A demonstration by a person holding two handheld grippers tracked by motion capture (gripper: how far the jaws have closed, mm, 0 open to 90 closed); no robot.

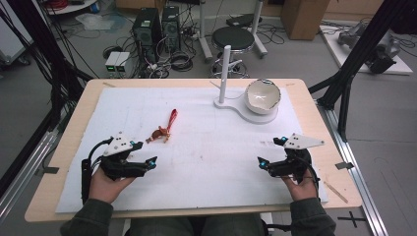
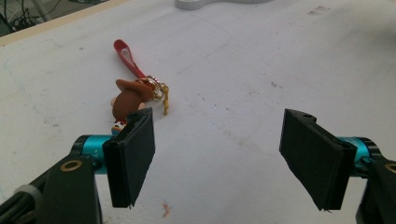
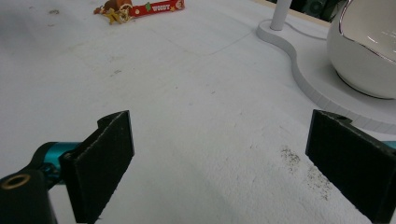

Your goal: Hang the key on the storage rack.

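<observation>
A keychain [image 1: 164,129] with a small brown figure and a red strap lies on the white mat, left of centre. My left gripper [image 1: 143,152] rests near the front left, open, with the keychain just beyond its left jaw. In the left gripper view the keychain [image 2: 133,95] sits behind the left pad, and nothing lies between the jaws of this gripper [image 2: 224,149]. My right gripper [image 1: 271,151] stands open at the front right, empty. The right gripper view shows that gripper [image 3: 219,158] over bare mat, with the keychain [image 3: 140,8] far off.
A white bowl [image 1: 262,96] sits on a white stand base [image 1: 231,104] with an upright post [image 1: 225,69] at the back right. The white mat [image 1: 206,162] covers the wooden table [image 1: 74,123]. A stool [image 1: 232,38] and computer towers [image 1: 147,27] stand on the floor behind.
</observation>
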